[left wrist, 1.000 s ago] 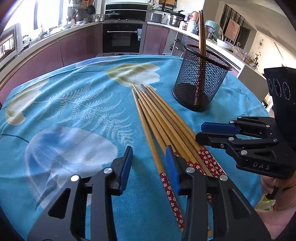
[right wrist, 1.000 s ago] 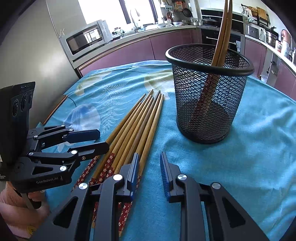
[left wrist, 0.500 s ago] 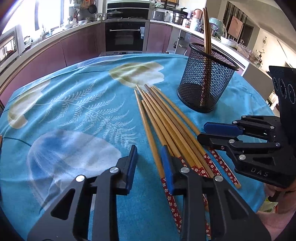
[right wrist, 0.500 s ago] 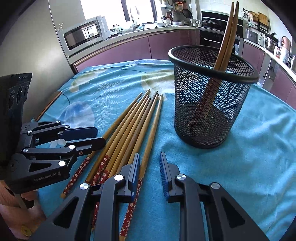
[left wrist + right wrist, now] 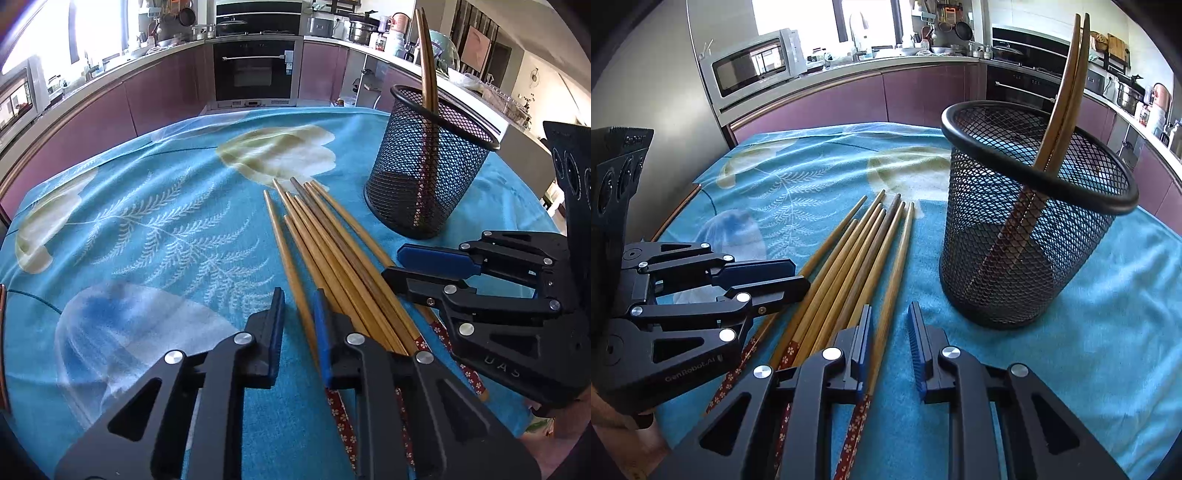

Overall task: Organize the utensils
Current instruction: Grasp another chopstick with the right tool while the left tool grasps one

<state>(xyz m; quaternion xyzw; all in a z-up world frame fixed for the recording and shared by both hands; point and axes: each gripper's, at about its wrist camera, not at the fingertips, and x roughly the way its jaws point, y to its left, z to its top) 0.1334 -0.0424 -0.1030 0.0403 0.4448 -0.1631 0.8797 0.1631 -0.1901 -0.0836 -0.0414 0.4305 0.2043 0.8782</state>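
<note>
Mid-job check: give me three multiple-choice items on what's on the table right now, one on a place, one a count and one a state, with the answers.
1. In the right wrist view, where does the mesh holder stand relative to the loose chopsticks?
A. Left of them
B. On top of them
C. Right of them

2. How many chopsticks stand in the holder?
A. None
B. Two
C. Five

3. How do the loose chopsticks lie?
A. Flat on the tablecloth, roughly side by side
B. Standing upright
C. Leaning on the holder

Answers:
1. C: the holder stands on the cloth to their right, apart from them.
2. B: two sticks lean out over its rim.
3. A: all of them rest lengthwise on the cloth in one bundle.
</note>
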